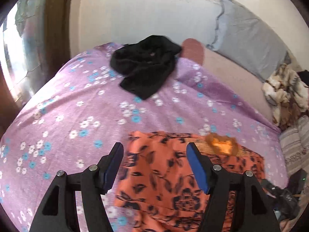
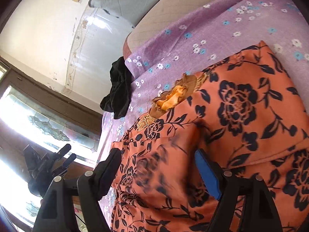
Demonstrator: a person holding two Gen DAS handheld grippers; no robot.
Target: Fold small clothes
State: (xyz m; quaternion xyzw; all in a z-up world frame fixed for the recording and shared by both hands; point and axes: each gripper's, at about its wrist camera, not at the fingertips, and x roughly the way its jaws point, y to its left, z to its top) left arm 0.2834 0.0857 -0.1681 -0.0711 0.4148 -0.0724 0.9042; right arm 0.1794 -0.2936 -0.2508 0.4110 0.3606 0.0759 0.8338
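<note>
An orange garment with dark flowers (image 1: 164,174) (image 2: 241,106) lies folded on the purple flowered bedsheet (image 1: 67,116) (image 2: 212,29), its gold neck trim (image 1: 222,145) (image 2: 170,96) at the far edge. A crumpled black garment (image 1: 146,65) (image 2: 118,90) sits farther back on the sheet. My left gripper (image 1: 154,147) hovers open over the orange garment's left part, with nothing pinched. Over the near part of the same garment my right gripper (image 2: 157,152) is open too; blurred cloth shows between its blue pads without being pressed. In the right wrist view the left gripper (image 2: 61,160) also appears at the left.
A grey pillow (image 1: 247,44) leans on the wall behind the bed. A furry brown-and-white blanket (image 1: 283,94) and a striped cloth (image 1: 295,145) lie at the right side. A bright window (image 2: 38,119) is to the left of the bed.
</note>
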